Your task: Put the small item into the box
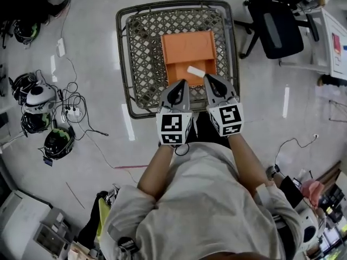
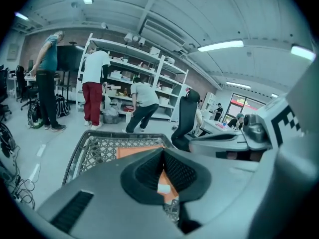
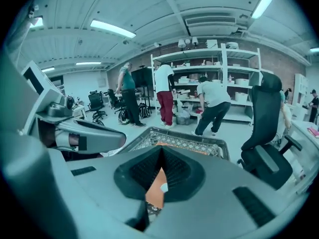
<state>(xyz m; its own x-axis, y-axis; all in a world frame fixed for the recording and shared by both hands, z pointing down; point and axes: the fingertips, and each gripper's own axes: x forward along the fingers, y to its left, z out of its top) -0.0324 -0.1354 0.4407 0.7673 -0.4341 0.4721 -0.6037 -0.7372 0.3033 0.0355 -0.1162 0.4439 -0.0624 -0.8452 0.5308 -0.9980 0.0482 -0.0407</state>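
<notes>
a small flat white item (image 1: 194, 71) lies inside the open, shallow orange box (image 1: 184, 47), close to the box's near edge. the box sits in a grey wire-mesh basket (image 1: 123, 53) on the floor (image 1: 92, 31). the left hand-held gripper (image 1: 182, 83) and the right hand-held gripper (image 1: 208, 78) hover side by side above the basket's near rim, each with its jaws pressed together, holding nothing.

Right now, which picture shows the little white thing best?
The head view. There the whole white thing is in plain sight, lying on the orange box. The left gripper view and the right gripper view each show only a small corner of it through a narrow gap.
</notes>
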